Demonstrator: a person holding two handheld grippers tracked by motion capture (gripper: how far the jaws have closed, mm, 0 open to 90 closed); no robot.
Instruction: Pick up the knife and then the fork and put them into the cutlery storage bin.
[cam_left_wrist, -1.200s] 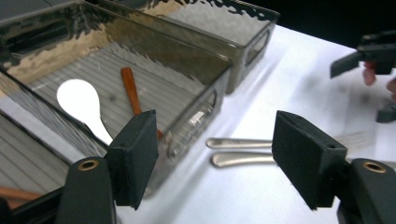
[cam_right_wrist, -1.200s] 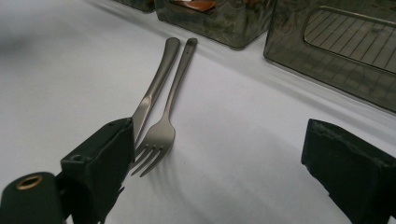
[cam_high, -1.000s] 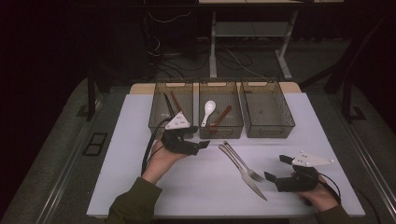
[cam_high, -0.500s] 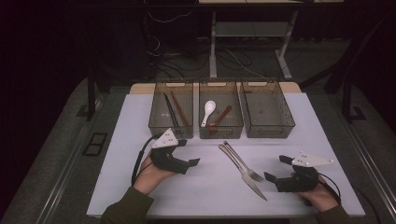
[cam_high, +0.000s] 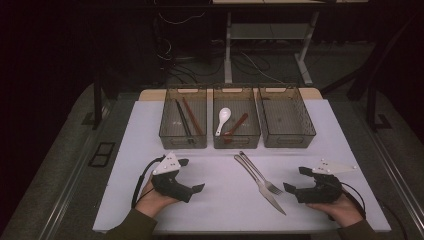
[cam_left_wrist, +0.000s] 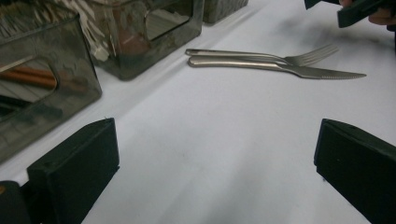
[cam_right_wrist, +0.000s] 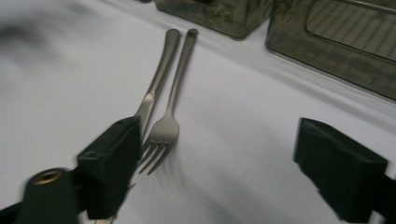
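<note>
The fork (cam_high: 259, 173) and knife (cam_high: 259, 183) lie side by side, touching, on the white table (cam_high: 220, 200), just in front of the middle bin (cam_high: 236, 124) and between the two hands. The left gripper (cam_high: 192, 175) sits low over bare tabletop near the left bin (cam_high: 183, 124); its jaws have just been opening and stand wide, nothing between them. The right gripper (cam_high: 296, 180) rests near the front edge, jaws wide though just closing slightly, empty, its left jaw close over the knife blade (contact cannot be told). The right bin (cam_high: 285, 120) stands behind it. Open table lies between the left gripper and the cutlery.
</note>
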